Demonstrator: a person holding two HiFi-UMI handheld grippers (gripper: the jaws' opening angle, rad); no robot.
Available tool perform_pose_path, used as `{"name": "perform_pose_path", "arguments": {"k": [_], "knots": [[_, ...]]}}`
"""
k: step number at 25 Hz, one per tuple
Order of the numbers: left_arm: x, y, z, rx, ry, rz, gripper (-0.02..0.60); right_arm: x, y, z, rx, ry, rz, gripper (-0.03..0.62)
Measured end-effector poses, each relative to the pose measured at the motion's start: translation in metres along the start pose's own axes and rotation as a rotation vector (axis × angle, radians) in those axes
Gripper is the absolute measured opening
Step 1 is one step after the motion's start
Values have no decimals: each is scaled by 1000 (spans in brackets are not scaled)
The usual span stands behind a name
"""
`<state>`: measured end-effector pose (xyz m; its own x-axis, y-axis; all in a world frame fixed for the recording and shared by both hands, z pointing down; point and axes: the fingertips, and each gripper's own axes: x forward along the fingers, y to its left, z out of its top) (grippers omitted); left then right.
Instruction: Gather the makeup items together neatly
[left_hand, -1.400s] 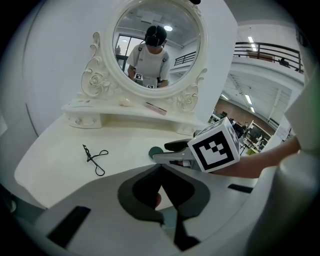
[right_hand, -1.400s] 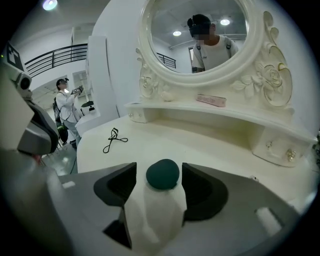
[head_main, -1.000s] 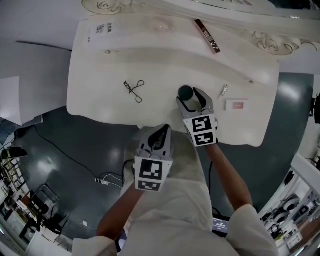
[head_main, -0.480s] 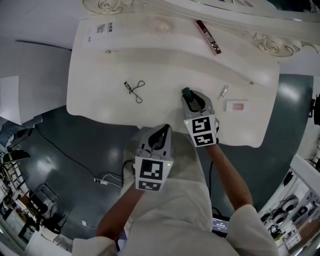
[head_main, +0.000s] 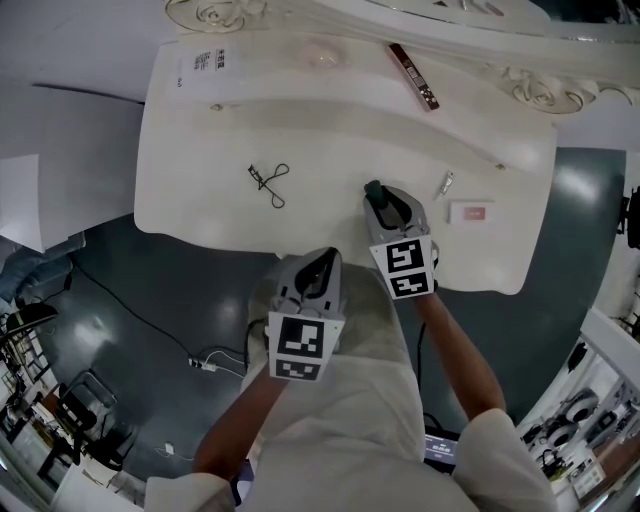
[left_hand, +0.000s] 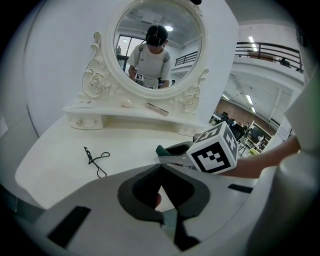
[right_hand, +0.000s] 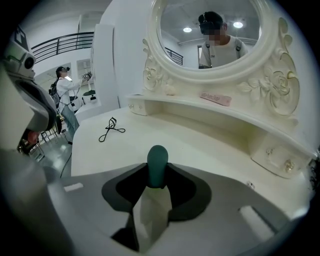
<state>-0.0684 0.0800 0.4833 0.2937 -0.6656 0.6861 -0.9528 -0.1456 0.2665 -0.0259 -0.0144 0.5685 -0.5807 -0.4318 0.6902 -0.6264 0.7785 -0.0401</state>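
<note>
A dark green makeup sponge (head_main: 373, 187) sits on the white vanity table (head_main: 200, 150), and my right gripper (head_main: 379, 196) is shut on it. In the right gripper view the sponge (right_hand: 157, 161) sticks up between the pads, squeezed narrow. My left gripper (head_main: 318, 262) hovers off the table's front edge with its jaw tips meeting and nothing between them. A black eyelash curler (head_main: 268, 182) lies to the left. A small silver tube (head_main: 449, 183) and a white-and-pink compact (head_main: 473, 210) lie to the right. A slim brown case (head_main: 414, 74) rests on the raised shelf.
An oval mirror (right_hand: 210, 35) in an ornate white frame stands behind the shelf. A pale shell-like item (head_main: 322, 53) and a printed label (head_main: 210, 62) are on the shelf's left part. Dark floor with cables (head_main: 210, 360) surrounds the table. A person (right_hand: 65, 95) stands far off.
My right gripper has closed on the green sponge, squeezing it from round to narrow, then held still. The left gripper has stayed in place.
</note>
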Motion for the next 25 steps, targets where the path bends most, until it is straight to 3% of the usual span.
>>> {"name": "perform_pose_path", "arguments": {"k": [17,25], "knots": [[13,-10,0,25,19,-26,9,-29,-11,-6,36,-28,32,118],[16,-16,-6,36,36,-32,9,-51,2,-18,-92,-7,122,118]]}}
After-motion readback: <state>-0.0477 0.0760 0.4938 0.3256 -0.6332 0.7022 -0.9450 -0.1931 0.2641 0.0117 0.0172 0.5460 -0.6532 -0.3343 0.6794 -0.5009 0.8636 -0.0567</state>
